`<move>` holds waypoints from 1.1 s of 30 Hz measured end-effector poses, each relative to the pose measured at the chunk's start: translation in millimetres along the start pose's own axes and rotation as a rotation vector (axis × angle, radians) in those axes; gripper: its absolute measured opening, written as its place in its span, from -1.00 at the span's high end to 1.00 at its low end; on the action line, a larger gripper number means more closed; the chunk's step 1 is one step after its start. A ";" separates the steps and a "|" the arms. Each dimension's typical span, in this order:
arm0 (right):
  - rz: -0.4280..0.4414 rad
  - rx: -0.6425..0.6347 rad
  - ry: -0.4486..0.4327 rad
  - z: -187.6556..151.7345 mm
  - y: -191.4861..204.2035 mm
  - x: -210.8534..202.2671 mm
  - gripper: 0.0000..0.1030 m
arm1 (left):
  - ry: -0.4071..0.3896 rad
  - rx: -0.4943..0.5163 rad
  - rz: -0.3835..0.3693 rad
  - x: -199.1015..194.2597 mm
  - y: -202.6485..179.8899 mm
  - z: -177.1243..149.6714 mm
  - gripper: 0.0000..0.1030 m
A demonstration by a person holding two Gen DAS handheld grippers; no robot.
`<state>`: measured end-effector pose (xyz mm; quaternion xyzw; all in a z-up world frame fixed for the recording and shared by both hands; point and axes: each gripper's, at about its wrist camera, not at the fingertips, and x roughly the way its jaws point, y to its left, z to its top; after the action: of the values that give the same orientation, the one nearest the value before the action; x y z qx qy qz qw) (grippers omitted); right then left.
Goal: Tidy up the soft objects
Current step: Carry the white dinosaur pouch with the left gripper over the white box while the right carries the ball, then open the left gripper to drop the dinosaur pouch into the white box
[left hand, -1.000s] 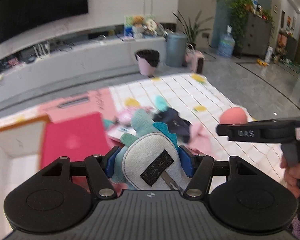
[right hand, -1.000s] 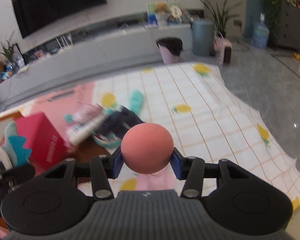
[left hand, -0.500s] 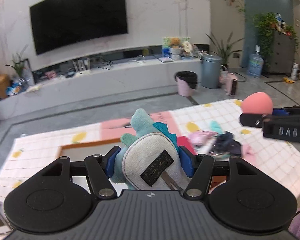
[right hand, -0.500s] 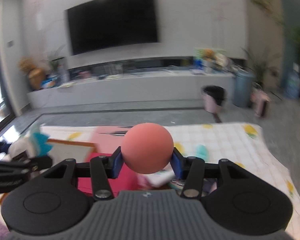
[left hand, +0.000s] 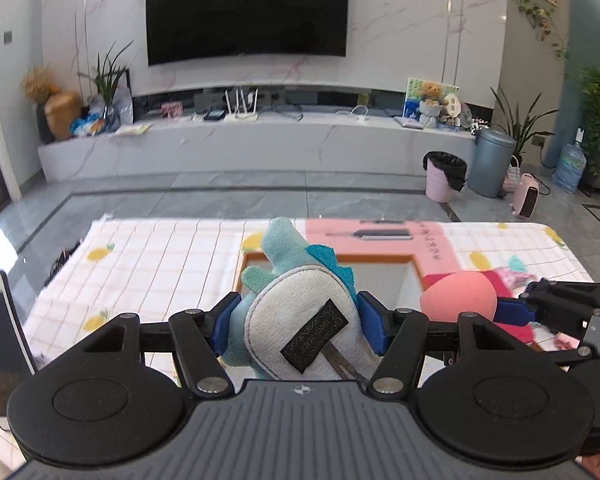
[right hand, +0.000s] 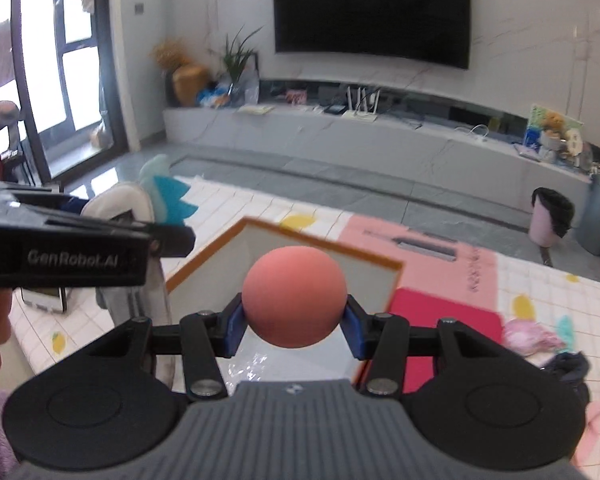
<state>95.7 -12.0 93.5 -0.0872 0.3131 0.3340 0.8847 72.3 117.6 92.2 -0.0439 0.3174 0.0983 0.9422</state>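
Note:
My left gripper point(left hand: 298, 326) is shut on a teal and white plush dinosaur point(left hand: 300, 312) with a black label, held above the near edge of an open white box with an orange rim point(left hand: 380, 258). My right gripper point(right hand: 295, 318) is shut on a pink foam ball point(right hand: 295, 296), held over the same box point(right hand: 332, 258). The ball also shows in the left wrist view point(left hand: 458, 294), just right of the dinosaur. The left gripper and dinosaur point(right hand: 168, 198) show at the left of the right wrist view.
The box sits on a checked cloth with lemon prints point(left hand: 152, 256). A pink box lid point(left hand: 384, 236) lies behind it and a red one point(right hand: 448, 320) to the right. Loose soft items point(right hand: 528, 334) lie further right. A phone point(left hand: 0, 344) stands at the left.
Both grippers have swung left from the pile of soft items to over the open box, still holding the dinosaur and the ball. The grips have not changed.

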 end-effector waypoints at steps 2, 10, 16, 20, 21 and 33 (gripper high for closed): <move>-0.003 -0.010 0.022 -4.9 1.7 13.7 0.05 | 0.012 -0.008 -0.005 11.1 8.2 -7.2 -0.40; -0.033 -0.054 0.101 -27.4 15.2 62.0 0.05 | 0.115 0.104 0.084 53.2 10.8 -44.7 -0.40; -0.043 -0.087 0.156 -40.0 21.9 90.8 0.05 | 0.173 0.148 0.091 74.1 8.9 -57.7 -0.40; -0.040 -0.103 0.171 -42.4 21.7 94.1 0.05 | 0.168 0.215 0.123 79.5 -0.2 -64.1 -0.39; -0.042 -0.114 0.175 -43.0 22.0 92.7 0.05 | 0.176 0.223 0.118 79.2 -1.6 -64.5 -0.39; -0.067 -0.174 0.166 -49.3 33.0 85.4 0.04 | 0.217 0.480 -0.052 67.8 9.5 -68.5 -0.40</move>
<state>99.5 41.0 4.2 -0.2016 0.3521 0.3220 0.8554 82.8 127.6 -3.5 0.1623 0.4298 -0.0095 0.8882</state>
